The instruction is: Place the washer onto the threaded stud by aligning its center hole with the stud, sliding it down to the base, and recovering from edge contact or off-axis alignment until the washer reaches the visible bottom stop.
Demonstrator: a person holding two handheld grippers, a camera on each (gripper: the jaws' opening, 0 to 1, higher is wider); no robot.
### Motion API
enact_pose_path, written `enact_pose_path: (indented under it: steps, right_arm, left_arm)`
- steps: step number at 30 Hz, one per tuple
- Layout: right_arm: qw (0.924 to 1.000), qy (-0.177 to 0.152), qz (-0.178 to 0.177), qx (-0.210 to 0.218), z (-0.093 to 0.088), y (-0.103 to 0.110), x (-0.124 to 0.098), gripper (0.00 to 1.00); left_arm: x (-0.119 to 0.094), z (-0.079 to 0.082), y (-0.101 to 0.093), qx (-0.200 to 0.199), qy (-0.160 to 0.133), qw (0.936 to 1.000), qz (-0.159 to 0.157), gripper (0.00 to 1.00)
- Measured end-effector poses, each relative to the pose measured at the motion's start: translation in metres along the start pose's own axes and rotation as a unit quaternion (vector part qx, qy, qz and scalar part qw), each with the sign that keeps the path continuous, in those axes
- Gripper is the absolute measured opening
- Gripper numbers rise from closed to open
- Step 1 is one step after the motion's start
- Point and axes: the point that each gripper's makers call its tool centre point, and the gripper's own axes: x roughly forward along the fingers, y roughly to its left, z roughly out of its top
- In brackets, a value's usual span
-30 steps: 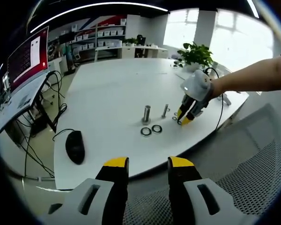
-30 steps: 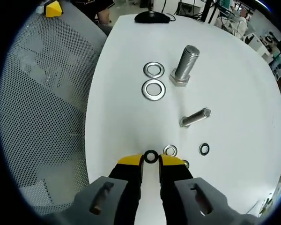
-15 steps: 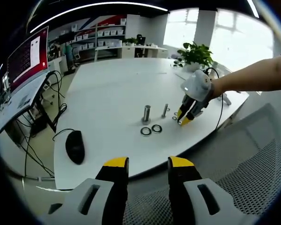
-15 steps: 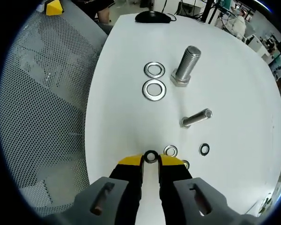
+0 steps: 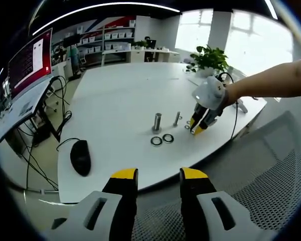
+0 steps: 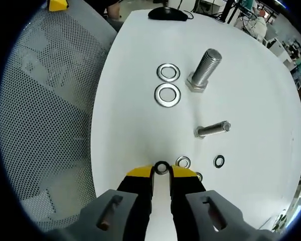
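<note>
My right gripper (image 6: pixel 161 171) is shut on a small dark washer (image 6: pixel 161 167), pinched on edge between the yellow tips just above the white table (image 6: pixel 120 125). Ahead stands a thin threaded stud (image 6: pixel 212 130), and farther on a thick upright stud (image 6: pixel 205 70) with two large washers (image 6: pixel 167 95) beside it. Small washers (image 6: pixel 183 162) lie close to the tips. In the left gripper view the right gripper (image 5: pixel 196 128) hangs just right of the thin stud (image 5: pixel 177 118). My left gripper (image 5: pixel 155 175) stands open, held back from the table's near edge.
A black mouse (image 5: pixel 80 157) lies on the table's left part with its cable running off the edge. A mesh chair back (image 5: pixel 271 191) sits below the right arm. A potted plant (image 5: pixel 208 59) stands at the far end, a monitor (image 5: pixel 29 61) at the left.
My right gripper has shifted slightly toward the studs with the small washer still pinched. The left gripper has not moved.
</note>
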Motion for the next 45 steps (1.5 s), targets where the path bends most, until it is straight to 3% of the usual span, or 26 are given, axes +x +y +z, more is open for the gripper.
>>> enact_pose_path:
  steps: [8,23,33,35,45]
  right_arm:
    - [0.9999,0.002,0.002,0.011,-0.001,0.0,0.0,0.13]
    - [0.9998,0.016,0.004,-0.008,-0.002,0.0,0.0,0.13]
    - [0.9997,0.013,0.013,0.018,-0.001,0.001,-0.002,0.13]
    - [0.999,0.006,0.017,0.042,-0.001,0.0,-0.002,0.13]
    - [0.9989,-0.002,0.016,0.044,-0.003,-0.002,-0.019,0.13]
  left_arm:
    - [0.0,0.0,0.0,-0.001,-0.001,1.0,0.001,0.32]
    - [0.0,0.0,0.0,-0.002,0.0,1.0,0.003,0.32]
    - [0.0,0.0,0.0,-0.002,0.0,1.0,0.003,0.32]
    - [0.0,-0.001,0.0,-0.002,0.001,1.0,0.003,0.32]
    - [0.0,-0.001,0.0,-0.002,0.001,1.0,0.002,0.32]
